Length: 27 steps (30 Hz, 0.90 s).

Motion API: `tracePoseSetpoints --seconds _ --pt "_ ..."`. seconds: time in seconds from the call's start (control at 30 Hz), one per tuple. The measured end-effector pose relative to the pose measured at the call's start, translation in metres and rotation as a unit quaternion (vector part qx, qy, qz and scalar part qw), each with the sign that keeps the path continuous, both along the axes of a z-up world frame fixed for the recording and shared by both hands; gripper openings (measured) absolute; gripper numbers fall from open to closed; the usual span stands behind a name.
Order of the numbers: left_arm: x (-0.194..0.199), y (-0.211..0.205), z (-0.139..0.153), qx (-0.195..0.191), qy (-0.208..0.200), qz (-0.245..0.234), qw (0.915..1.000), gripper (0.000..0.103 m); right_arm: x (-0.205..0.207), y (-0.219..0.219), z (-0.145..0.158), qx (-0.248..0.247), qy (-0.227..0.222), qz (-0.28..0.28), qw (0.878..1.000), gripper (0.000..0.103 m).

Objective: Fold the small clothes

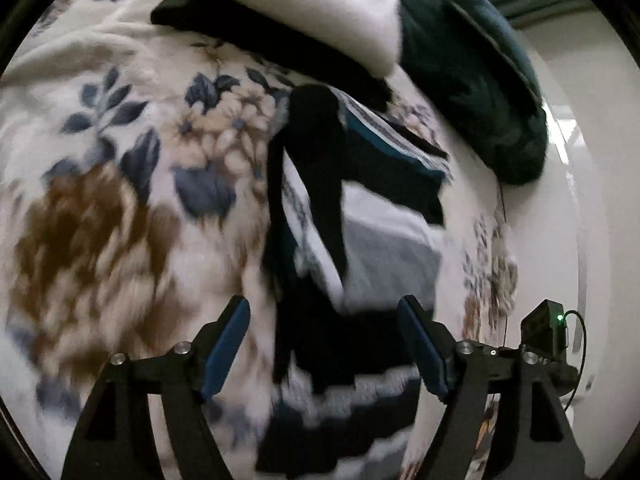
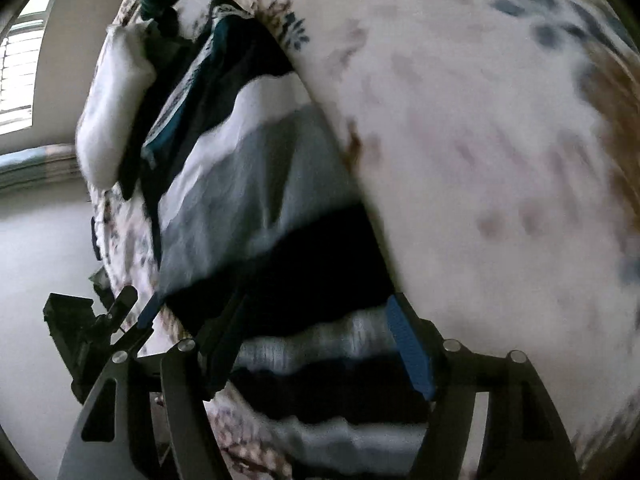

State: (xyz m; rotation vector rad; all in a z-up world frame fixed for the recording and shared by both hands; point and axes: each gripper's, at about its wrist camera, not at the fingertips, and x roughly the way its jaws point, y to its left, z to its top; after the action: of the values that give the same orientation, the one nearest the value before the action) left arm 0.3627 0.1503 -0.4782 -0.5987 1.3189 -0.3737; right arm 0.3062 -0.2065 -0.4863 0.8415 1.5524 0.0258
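Note:
A striped garment in black, white and grey (image 1: 360,248) lies rumpled on a floral blanket (image 1: 120,200), with a dark sleeve or strap (image 1: 316,152) lying across it. My left gripper (image 1: 324,344) is open just above its near striped end, fingers either side. In the right wrist view the same garment (image 2: 256,184) stretches away from my right gripper (image 2: 316,344), which is open with its blue pads (image 2: 412,356) straddling the striped near edge. Both views are motion-blurred.
A dark teal garment (image 1: 472,80) and a white and black folded pile (image 1: 304,12) lie at the far end of the bed. The bed edge and pale floor (image 1: 592,200) are to the right. A window (image 2: 20,60) shows at far left.

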Motion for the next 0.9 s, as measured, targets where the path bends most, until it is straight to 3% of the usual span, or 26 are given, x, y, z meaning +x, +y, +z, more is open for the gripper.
tracePoseSetpoints --seconds 0.1,0.23,0.5,0.67,0.8,0.83,0.87,0.9 --pt "-0.047 -0.005 0.009 -0.002 0.026 -0.008 0.9996 0.079 -0.049 -0.004 0.024 0.003 0.011 -0.005 1.000 0.072" --pt "-0.112 -0.006 -0.002 0.005 0.071 -0.007 0.9974 0.079 -0.115 -0.014 0.029 0.015 0.045 -0.011 0.999 0.072" --pt "-0.238 -0.018 -0.070 0.043 0.169 -0.023 0.9844 0.079 -0.246 -0.002 -0.023 0.021 0.109 0.014 0.994 0.072" --pt "-0.268 -0.029 -0.083 0.046 0.163 -0.051 0.9842 0.079 -0.287 0.014 -0.067 0.062 0.119 0.023 0.991 0.072" --pt "-0.276 -0.044 -0.074 0.031 0.139 -0.062 0.9879 0.075 -0.306 0.027 -0.078 0.083 0.094 0.011 0.992 0.071" --pt "-0.278 -0.047 -0.070 0.027 0.123 -0.067 0.9898 0.051 -0.308 0.030 -0.077 0.090 0.087 0.008 0.992 0.057" --pt "-0.278 -0.060 -0.065 0.035 0.108 -0.080 0.9903 0.011 -0.310 0.034 -0.077 0.101 0.078 0.007 0.992 0.026" --pt "-0.281 -0.066 -0.063 0.049 0.098 -0.091 0.9898 0.009 -0.313 0.040 -0.076 0.106 0.077 0.014 0.991 0.016"
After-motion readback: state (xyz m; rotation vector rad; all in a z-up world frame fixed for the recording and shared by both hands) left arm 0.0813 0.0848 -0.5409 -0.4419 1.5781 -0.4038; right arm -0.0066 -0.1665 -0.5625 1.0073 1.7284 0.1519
